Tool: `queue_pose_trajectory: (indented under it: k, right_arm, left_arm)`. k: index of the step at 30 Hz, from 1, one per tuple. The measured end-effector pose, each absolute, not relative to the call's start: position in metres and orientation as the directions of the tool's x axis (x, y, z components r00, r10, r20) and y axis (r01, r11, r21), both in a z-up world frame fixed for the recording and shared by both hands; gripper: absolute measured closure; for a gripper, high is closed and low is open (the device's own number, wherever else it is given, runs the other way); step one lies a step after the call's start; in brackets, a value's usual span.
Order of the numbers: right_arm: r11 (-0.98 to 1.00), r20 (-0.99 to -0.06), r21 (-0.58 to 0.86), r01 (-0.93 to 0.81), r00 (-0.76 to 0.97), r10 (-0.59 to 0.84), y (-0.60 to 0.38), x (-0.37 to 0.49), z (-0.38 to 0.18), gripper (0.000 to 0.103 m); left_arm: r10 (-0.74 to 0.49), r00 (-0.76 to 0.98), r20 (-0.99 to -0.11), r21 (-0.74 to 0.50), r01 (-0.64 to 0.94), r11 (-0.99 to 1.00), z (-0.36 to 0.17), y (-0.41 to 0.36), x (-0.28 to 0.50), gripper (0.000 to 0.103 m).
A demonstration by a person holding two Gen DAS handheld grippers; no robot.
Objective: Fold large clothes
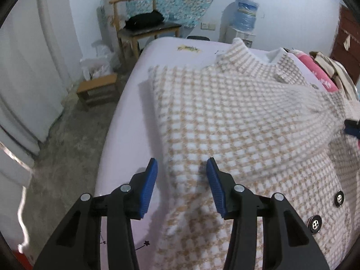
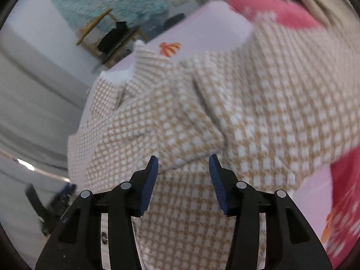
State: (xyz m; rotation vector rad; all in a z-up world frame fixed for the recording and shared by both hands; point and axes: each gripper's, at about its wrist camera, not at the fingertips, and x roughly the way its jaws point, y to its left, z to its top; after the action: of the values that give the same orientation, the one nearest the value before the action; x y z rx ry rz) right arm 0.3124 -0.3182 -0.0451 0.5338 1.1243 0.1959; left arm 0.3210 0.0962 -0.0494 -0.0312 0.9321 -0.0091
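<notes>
**Both claws parted over the checked coat on the bed**

Nearest me, my left gripper (image 1: 182,168) stands about half open, its blue pads apart with nothing pinched; the side edge of the checked coat (image 1: 236,117) passes beneath the gap, and I cannot tell whether the pads brush the cloth. My right gripper (image 2: 183,165) is the same: jaws roughly half spread, empty, above the coat's fabric (image 2: 202,117), which lies in a fold line just ahead of the tips. That view is blurred.

The coat is spread across the pale lilac bed (image 1: 126,117). Its left border runs ragged along the mattress, leaving a bare strip of sheet between cloth and the bed's rounded edge. Two dark buttons (image 1: 315,223) sit near my right side of the left view. A sleeve lies folded across the body, and the collar (image 1: 245,51) stands up at the far end, short of the bed's far edge.

Beyond the right border lies a pink cloth (image 1: 319,72) with other piled fabric. Left of the bed is open concrete floor (image 1: 67,139), then a low wooden stool (image 1: 99,90), a wooden chair (image 1: 144,22) holding something black, and a water dispenser (image 1: 244,15) against the far wall.
</notes>
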Motion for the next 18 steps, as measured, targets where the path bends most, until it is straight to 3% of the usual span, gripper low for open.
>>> queue_pose_trajectory:
  k: [5,8,10,18]
  right_arm:
    - [0.820,-0.798,0.537,0.198,0.435,0.417,-0.326,0.332,-0.066,0.058]
    - [0.815,-0.794,0.538,0.215,0.453,0.405,-0.325,0.336,-0.067,0.081]
    - [0.831,-0.789,0.524,0.188,0.475,0.390,-0.320,0.330,-0.058,0.089]
    - [0.874,-0.807,0.461,0.155,0.484,0.339,-0.315,0.316,-0.050,0.090]
  left_arm:
    - [-0.034,0.596,-0.803,-0.053,-0.015,0.998,-0.052,0.099,0.321,0.058]
    - [-0.043,0.596,-0.802,-0.065,-0.016,0.998,-0.053,0.103,0.320,0.058]
    - [-0.048,0.595,-0.802,-0.072,-0.017,0.997,-0.053,0.105,0.321,0.058]
    - [-0.053,0.595,-0.802,-0.075,-0.013,0.997,-0.053,0.108,0.321,0.058]
